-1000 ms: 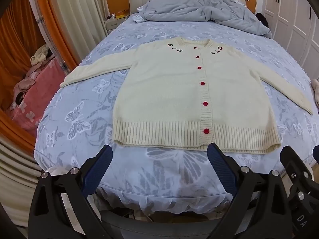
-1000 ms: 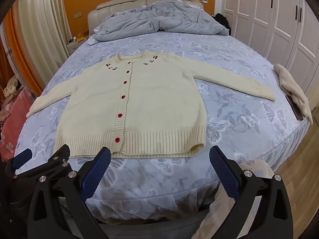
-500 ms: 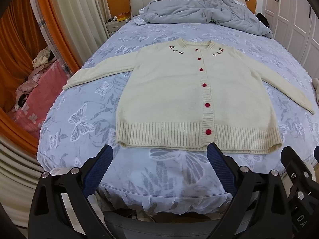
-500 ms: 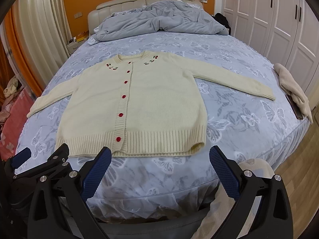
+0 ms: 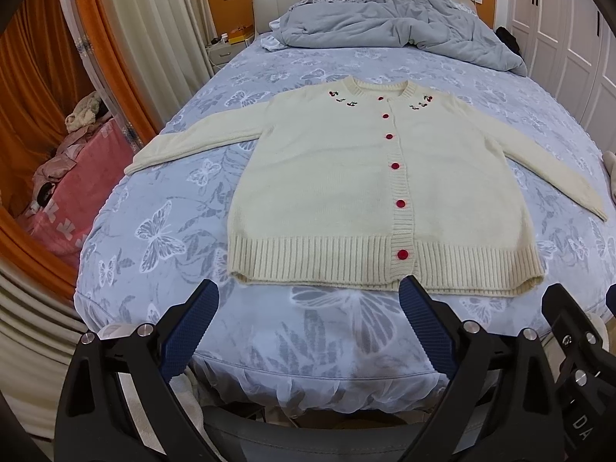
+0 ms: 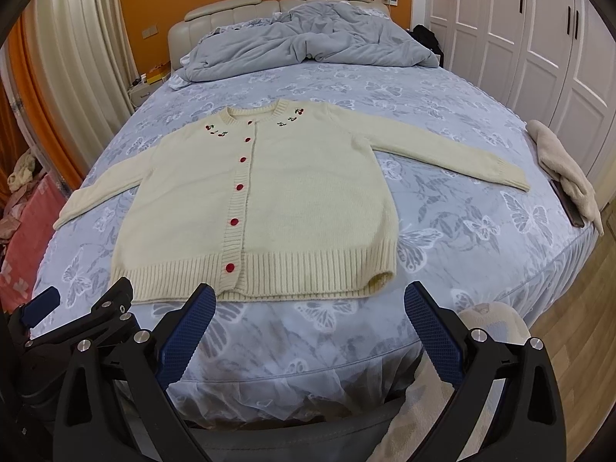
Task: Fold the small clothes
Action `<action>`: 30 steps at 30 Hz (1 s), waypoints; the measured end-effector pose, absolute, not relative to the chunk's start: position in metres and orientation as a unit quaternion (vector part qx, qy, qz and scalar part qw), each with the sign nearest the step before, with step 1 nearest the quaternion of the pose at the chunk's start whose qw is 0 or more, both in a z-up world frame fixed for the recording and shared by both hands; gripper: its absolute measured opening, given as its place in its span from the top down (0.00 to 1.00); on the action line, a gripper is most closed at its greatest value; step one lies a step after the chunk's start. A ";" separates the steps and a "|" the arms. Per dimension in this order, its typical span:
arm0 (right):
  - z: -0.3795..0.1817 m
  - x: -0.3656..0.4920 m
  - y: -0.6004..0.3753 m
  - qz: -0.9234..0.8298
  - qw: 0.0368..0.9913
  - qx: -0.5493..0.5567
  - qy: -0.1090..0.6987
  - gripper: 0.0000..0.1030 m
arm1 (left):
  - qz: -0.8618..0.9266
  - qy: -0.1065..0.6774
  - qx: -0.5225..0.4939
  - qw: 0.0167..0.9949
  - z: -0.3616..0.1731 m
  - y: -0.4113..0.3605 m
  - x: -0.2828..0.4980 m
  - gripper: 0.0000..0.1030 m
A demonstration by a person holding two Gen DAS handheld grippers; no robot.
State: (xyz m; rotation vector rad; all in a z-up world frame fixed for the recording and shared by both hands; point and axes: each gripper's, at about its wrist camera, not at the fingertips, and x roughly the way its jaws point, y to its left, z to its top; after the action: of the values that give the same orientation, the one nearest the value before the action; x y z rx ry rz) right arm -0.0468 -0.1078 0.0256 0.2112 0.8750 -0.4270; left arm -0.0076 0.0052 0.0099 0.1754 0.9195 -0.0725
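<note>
right now, from your left wrist camera, your left gripper hangs just off the foot of the bed, its jaws spread wide with nothing between them. the cream cardigan lies flat and buttoned on the butterfly-print sheet, hem toward you, both sleeves stretched out to the sides. red buttons run down its front, and small cherry embroidery sits by the collar. a rumpled grey duvet is piled at the headboard, well apart from the cardigan. at the right edge you can see part of your right gripper.

from your right wrist camera, your right gripper also hovers at the foot of the bed, jaws released and holding nothing. the cardigan lies just beyond the fingertips, not touched by them. your left gripper shows at the lower left, near the hem's left corner. a beige cloth rests on the bed's right edge, beyond the sleeve cuff, with a dark flat object just beside it. white wardrobe doors stand to the right.
</note>
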 end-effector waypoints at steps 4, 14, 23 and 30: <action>0.026 -0.048 -0.108 -0.205 0.878 0.103 0.420 0.05 | -0.033 0.440 0.088 0.893 0.011 0.005 -0.010 0.11; 0.025 -0.048 -0.109 -0.204 0.878 0.103 0.420 0.05 | -0.032 0.441 0.088 0.893 0.011 0.004 -0.012 0.11; 0.024 -0.049 -0.109 -0.205 0.878 0.103 0.421 0.05 | -0.031 0.442 0.086 0.893 0.010 0.005 -0.013 0.11; 0.024 -0.051 -0.108 -0.201 0.878 0.106 0.421 0.07 | -0.031 0.442 0.086 0.892 0.009 0.008 -0.013 0.11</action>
State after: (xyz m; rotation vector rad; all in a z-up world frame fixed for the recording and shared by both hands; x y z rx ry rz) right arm -0.0508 -0.1076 0.0244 0.2200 0.8781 -0.4185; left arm -0.0127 0.0077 0.0093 0.1786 0.9182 -0.0644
